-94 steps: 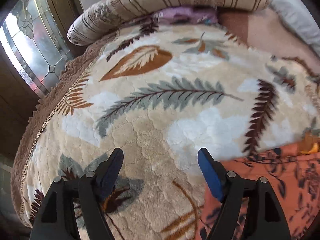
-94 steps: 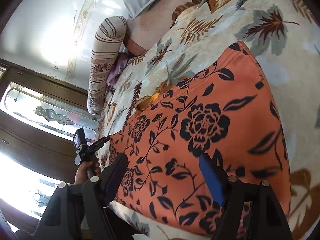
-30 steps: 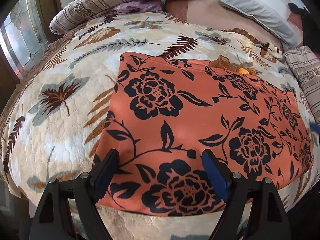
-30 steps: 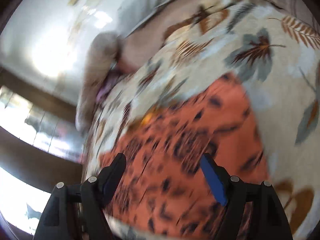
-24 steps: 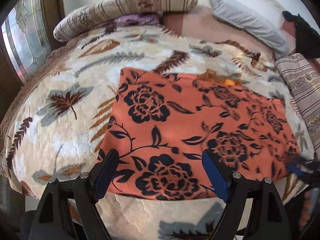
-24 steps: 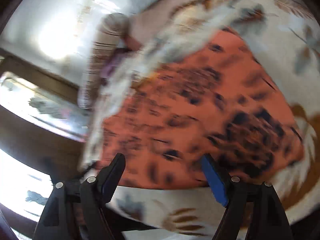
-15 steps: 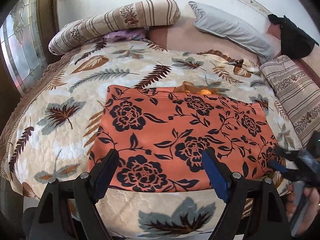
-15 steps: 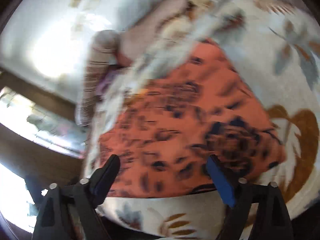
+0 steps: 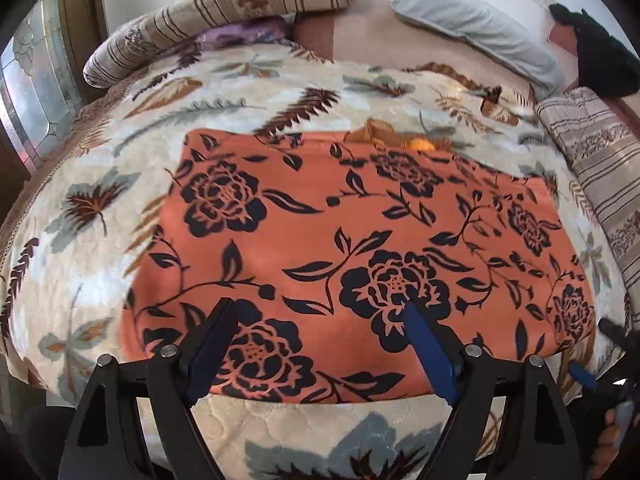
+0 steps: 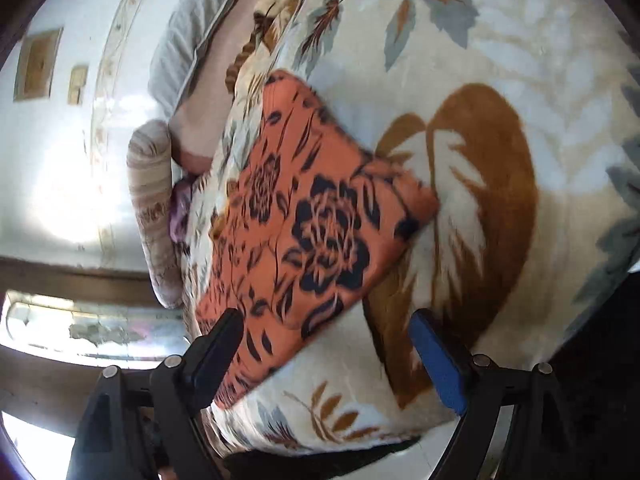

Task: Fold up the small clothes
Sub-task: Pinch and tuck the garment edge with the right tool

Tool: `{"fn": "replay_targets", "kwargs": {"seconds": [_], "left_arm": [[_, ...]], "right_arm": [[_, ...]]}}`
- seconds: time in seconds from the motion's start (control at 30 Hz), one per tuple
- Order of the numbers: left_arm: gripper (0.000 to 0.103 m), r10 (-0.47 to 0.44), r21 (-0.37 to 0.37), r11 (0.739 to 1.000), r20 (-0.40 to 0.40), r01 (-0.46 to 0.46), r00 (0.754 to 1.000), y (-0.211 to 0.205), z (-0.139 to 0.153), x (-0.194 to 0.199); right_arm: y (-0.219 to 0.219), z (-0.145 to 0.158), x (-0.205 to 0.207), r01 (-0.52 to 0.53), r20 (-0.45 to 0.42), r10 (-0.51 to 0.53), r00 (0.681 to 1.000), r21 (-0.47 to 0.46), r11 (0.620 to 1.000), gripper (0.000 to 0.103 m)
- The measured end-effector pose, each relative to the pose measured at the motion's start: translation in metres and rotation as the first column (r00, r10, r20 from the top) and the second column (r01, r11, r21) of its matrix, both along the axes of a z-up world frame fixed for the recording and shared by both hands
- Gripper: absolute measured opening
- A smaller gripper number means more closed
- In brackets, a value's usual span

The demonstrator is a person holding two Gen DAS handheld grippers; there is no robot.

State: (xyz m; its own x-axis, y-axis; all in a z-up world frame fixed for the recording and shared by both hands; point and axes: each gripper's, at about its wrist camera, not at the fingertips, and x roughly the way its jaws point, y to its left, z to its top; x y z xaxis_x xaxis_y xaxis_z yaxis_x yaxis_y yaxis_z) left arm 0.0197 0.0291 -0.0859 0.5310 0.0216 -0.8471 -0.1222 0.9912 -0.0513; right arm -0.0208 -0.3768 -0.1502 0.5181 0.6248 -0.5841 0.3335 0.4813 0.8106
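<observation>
Orange floral garment laid flat on the bed, no fold yet made.

Left wrist view: the garment [image 9: 352, 232] is seen spread on the blanket [image 9: 80, 248], left gripper [image 9: 320, 316] released, now drawn further back. Right wrist view: right gripper [image 10: 326, 326] spread empty, shifted toward the garment's corner.

From our left wrist we look level across the bed [image 9: 100, 184] toward the far pillows [image 9: 472, 28], from its near edge. Our right wrist view is rolled sideways, close at the bed's near right. Both share the orange cloth [image 9: 360, 240] [image 10: 312, 216].
</observation>
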Motion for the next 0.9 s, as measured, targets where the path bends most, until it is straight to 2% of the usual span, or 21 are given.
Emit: {"fn": "replay_targets", "kwargs": {"seconds": [0.1,0.17,0.2,0.23,0.27,0.3,0.47,0.53,0.57,0.6,0.63,0.67,0.7,0.8,0.9], "left_arm": [[0.085,0.017,-0.006,1.000,-0.025,-0.017,1.000,-0.001,-0.011,0.006],[0.085,0.027,-0.010,1.000,-0.035,-0.027,0.999,-0.001,-0.016,0.007],[0.085,0.026,-0.010,1.000,-0.035,-0.026,0.999,-0.002,-0.017,0.007],[0.085,0.022,-0.006,1.000,-0.034,-0.022,0.999,-0.002,-0.018,0.006],[0.085,0.019,-0.004,1.000,-0.032,-0.020,0.999,-0.002,-0.018,0.006],[0.085,0.018,-0.003,1.000,-0.031,-0.018,0.999,-0.002,-0.019,0.006],[0.085,0.016,-0.008,1.000,-0.029,-0.017,0.999,0.001,-0.021,0.008],[0.085,0.020,-0.015,1.000,-0.031,-0.021,0.999,0.002,-0.022,0.009],[0.085,0.019,-0.015,1.000,-0.033,-0.020,0.999,0.001,-0.022,0.010],[0.085,0.015,-0.016,1.000,-0.032,-0.016,0.999,0.001,-0.021,0.010],[0.085,0.013,-0.015,1.000,-0.027,-0.013,1.000,0.002,-0.021,0.010],[0.085,0.013,-0.013,1.000,-0.025,-0.013,1.000,0.002,-0.021,0.011],[0.085,0.013,-0.012,1.000,-0.027,-0.014,1.000,0.002,-0.022,0.012],[0.085,0.013,-0.007,1.000,-0.040,-0.013,0.999,0.001,-0.029,0.016],[0.086,0.007,0.004,1.000,-0.035,-0.007,0.999,0.000,-0.032,0.016]], "right_arm": [[-0.008,0.000,0.013,0.044,0.006,-0.044,0.999,0.005,0.999,0.089],[-0.010,0.001,0.024,0.046,0.027,-0.044,0.999,-0.060,0.997,0.088],[-0.008,-0.002,0.027,0.066,0.018,-0.066,0.998,-0.042,0.997,0.087],[-0.003,-0.003,0.031,0.092,0.015,-0.092,0.996,-0.029,0.995,0.074],[-0.003,0.001,0.033,0.081,0.018,-0.080,0.997,-0.064,0.995,0.030],[-0.002,0.005,0.035,0.052,0.025,-0.050,0.998,-0.090,0.995,0.010],[0.019,0.038,0.030,0.051,0.099,-0.024,0.995,-0.287,0.956,0.010],[0.018,0.025,0.031,0.027,0.025,-0.019,1.000,-0.334,0.942,0.017],[0.017,0.013,0.030,-0.001,-0.025,-0.007,1.000,-0.317,0.949,0.021],[0.015,0.009,0.028,0.004,-0.027,-0.012,1.000,-0.280,0.960,0.026],[0.011,0.011,0.024,0.014,-0.013,-0.018,1.000,-0.264,0.964,0.040],[0.007,0.017,0.018,0.023,0.000,-0.024,1.000,-0.269,0.963,0.068],[0.003,0.023,0.013,0.041,0.019,-0.037,0.999,-0.277,0.960,0.078],[-0.012,0.048,0.006,0.085,0.090,-0.059,0.994,-0.322,0.943,0.081],[-0.019,0.067,0.028,0.043,0.136,0.003,0.991,-0.331,0.943,0.081]]}}
